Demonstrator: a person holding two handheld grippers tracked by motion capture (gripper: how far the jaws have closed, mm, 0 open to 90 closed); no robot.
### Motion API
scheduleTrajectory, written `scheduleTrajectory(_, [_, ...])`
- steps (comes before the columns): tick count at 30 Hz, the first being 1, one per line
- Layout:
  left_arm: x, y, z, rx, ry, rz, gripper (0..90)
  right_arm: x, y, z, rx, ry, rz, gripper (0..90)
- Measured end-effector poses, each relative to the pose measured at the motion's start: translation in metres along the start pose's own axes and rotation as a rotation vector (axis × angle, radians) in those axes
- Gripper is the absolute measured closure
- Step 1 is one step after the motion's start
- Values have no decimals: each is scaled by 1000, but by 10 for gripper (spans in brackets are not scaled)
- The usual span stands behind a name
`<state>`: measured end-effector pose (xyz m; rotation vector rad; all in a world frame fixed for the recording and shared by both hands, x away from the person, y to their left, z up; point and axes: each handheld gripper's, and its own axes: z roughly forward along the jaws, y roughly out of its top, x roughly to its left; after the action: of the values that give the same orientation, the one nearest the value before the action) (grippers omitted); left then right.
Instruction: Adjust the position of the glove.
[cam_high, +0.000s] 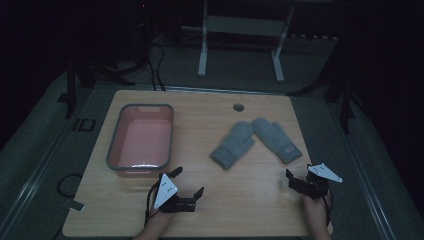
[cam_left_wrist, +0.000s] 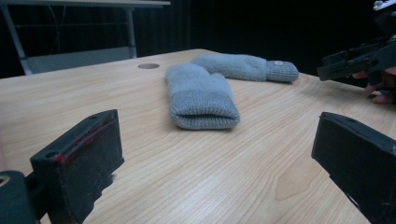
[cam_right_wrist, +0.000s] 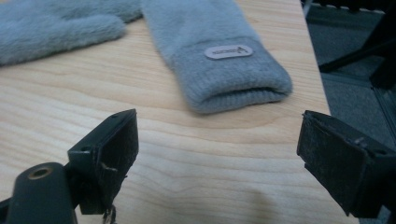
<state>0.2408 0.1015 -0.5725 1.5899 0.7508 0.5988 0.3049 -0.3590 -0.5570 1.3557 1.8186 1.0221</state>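
Room is very dark, so I can't make out much past the light wooden table. Two grey knitted mittens lie on it right of centre, tips touching in a V. Left grey mitten has its cuff toward me; the right grey mitten with a small oval label points its cuff at the right gripper.

Left gripper sits low near the front edge, jaws spread wide, nothing between them. In the left gripper view both jaws are cut off by the frame, with the left mitten's cuff ahead.

Right gripper: jaws also apart and empty, right mitten's cuff just ahead (label text unreadable).

Pink rectangular plastic tub with grey rim stands on the table's left side, just beyond the left gripper; looks empty, though the glare on the bottom makes it hard to be sure.
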Motion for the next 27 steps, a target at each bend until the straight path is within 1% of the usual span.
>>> scheduleTrajectory(1, [0, 0, 0, 2, 0, 0, 22, -1, 0, 0, 0, -2, 8, 130])
scheduleTrajectory(2, [0, 0, 0, 1, -1, 2, 22, 0, 0, 0, -1, -13, 9, 134])
scheduleTrajectory(3, [-1, 0, 0, 2, -2, 6, 22, 0, 0, -1, -5, -23, 6, 135])
scheduleTrajectory(5, [-1, 0, 0, 1, -3, 8, 22, 1, 0, -1, -4, -26, -1, 135])
scheduleTrajectory(6, [-2, 0, 0, 2, -5, 12, 22, 2, 0, 0, 7, -28, -2, 135])
scheduleTrajectory(8, [-2, 0, 0, 1, -5, 18, 21, 2, 0, 1, 24, -17, -13, 136])
scheduleTrajectory(11, [-3, 0, 0, -1, -3, 20, 21, 2, 0, 0, 23, 29, -19, 136])
scheduleTrajectory(14, [-3, 0, 0, -2, 3, 20, 22, 5, 1, 1, 18, 41, -17, 136])
scheduleTrajectory(15, [-3, 0, 0, -2, 3, 20, 21, 6, 3, 1, 35, 63, -31, 137])
scheduleTrajectory(16, [-3, 0, 0, -2, 3, 22, 21, 6, 5, 1, 46, 70, -42, 148])
scheduleTrajectory(18, [-3, 0, 0, -1, 3, 23, 22, 7, 10, -1, 54, 61, -72, 151])
scheduleTrajectory(20, [-3, 0, 0, -1, 4, 24, 22, 7, 14, -1, 60, 78, -91, 151])
scheduleTrajectory(23, [-3, 0, 0, -1, 4, 28, 21, 9, 20, -2, 79, 82, -128, 152])
scheduleTrajectory(24, [-4, 0, 0, 0, 4, 30, 22, 10, 24, -1, 95, 100, -135, 151])
scheduleTrajectory(27, [-4, 0, 0, -2, 5, 34, 22, 14, 31, 0, 97, 156, -130, 151])
